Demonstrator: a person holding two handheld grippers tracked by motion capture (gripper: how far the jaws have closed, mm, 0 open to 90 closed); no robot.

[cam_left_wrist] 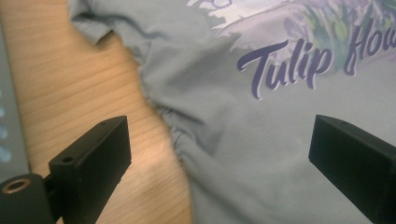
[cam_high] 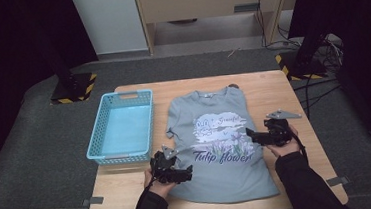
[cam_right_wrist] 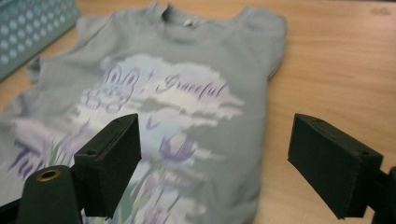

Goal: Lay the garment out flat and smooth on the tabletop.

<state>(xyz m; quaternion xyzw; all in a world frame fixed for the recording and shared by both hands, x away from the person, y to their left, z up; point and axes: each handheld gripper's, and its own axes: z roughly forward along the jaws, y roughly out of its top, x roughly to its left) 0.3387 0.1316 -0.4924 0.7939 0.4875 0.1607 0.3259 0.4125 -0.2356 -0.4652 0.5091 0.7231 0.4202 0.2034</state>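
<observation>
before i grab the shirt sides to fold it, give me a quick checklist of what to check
1. T-shirt lies flat, print up, on the table: ok.
2. Left claw open over the shirt's left edge, nothing between its jaws: ok.
3. Right claw open over the shirt's right edge, nothing held: ok.
4. Left edge smooth: not ok, the fabric is bunched there.
5. Blue basket sits apart from the shirt: ok.
6. Back layer smooth underneath: cannot tell.
</observation>
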